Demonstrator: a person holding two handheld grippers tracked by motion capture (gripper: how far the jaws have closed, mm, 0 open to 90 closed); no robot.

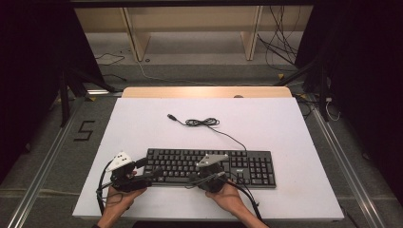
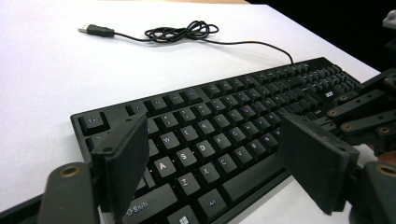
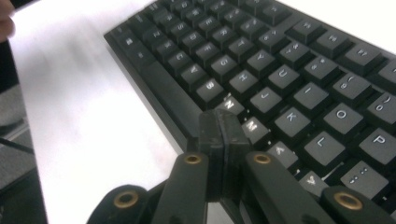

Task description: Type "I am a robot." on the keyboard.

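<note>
Keyboard (image 1: pixel 211 166) lies black and flat on the white bench (image 1: pixel 142 123), in the lower middle of the high view, its long side running left to right. Its cable (image 1: pixel 209 124) runs from the back edge toward the upper middle of the frame, bunches into a small coil, and ends in a USB plug (image 1: pixel 171 116) lying loose on the bench.

Your left tool (image 1: pixel 154 175) sits at the lower left of the keyboard in the high view, reaching in over its left end. In the left gripper view its jaws are spread wide, released, with the keys from A and S down to Shift showing between them; nothing is gripped.

Your right tool (image 1: pixel 194 179) sits near the front edge of the keyboard, around its middle, just right of your left tool. In the right gripper view its jaws are clenched flat against each other, nothing between them, and the tip (image 3: pixel 219 122) hangs right at the N and M keys by the front edge. Whether it presses a key, you cannot tell from these frames.
</note>
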